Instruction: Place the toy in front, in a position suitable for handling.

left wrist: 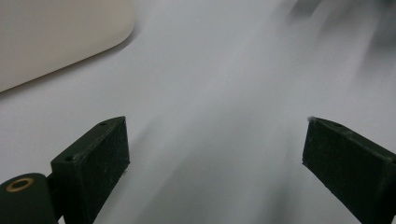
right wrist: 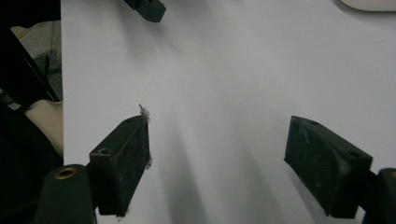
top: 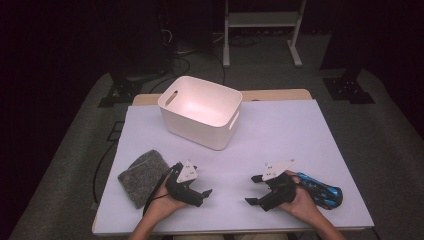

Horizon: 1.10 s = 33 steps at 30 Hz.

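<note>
A white plastic bin (top: pixel 200 111) with handle cut-outs stands at the back middle of the table. Near the front left lies a grey felt-like bundle (top: pixel 141 176), and a blue and black object (top: pixel 324 193) lies at the front right. My left gripper (top: pixel 204 197) rests low beside the grey bundle, jaws pointing right, open and empty (left wrist: pixel 217 128). My right gripper (top: pixel 252 190) sits just left of the blue object, jaws pointing left, open with nothing between them (right wrist: pixel 219 123). The two grippers face each other across a gap of bare table.
The table is covered by a pale sheet (top: pixel 280 140). The bin's corner (left wrist: pixel 56 37) shows far ahead in the left gripper view. In the right gripper view the table's edge (right wrist: pixel 61 93) runs down the left, and the other gripper's jaw (right wrist: pixel 147 8) is at the top.
</note>
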### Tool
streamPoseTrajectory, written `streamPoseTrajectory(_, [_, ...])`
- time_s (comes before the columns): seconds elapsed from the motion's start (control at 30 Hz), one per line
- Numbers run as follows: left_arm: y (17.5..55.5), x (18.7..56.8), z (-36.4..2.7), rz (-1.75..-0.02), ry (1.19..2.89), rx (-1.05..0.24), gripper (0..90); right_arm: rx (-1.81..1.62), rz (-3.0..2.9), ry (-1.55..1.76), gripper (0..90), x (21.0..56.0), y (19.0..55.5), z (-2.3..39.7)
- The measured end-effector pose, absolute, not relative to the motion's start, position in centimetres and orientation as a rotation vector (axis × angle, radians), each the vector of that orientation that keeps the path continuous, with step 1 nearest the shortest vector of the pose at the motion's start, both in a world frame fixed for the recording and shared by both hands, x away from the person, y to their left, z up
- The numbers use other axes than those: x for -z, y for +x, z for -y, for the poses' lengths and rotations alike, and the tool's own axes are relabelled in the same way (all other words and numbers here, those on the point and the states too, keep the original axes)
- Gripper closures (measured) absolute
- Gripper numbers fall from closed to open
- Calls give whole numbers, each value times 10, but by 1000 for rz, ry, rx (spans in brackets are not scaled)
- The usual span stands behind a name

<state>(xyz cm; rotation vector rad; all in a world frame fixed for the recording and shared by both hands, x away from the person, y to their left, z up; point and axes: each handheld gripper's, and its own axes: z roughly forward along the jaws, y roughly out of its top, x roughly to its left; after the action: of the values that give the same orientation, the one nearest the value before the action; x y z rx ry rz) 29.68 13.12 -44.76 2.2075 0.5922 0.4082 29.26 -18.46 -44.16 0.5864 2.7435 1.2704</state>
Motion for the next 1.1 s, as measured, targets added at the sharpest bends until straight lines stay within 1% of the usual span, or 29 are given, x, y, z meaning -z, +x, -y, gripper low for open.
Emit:
streamPoseTrajectory(0.17, [297,448,-132,-589,2224,-418,68,-1262,-2757,560,208,436,290,183])
streamPoseTrajectory(0.33, [297,447,-134,-603,2202,-412,68,-1246,-2787,548,208,429,288,187])
streamPoseTrajectory(0.63, [296,446,-136,-606,2195,-412,68,-1204,-2804,533,206,404,285,204])
streamPoseTrajectory(0.83, [296,447,-135,-604,2197,-406,68,-1170,-2797,571,206,390,286,227])
streamPoseTrajectory(1.1, [296,447,-134,-588,2218,-406,68,-1141,-2778,639,205,381,287,257])
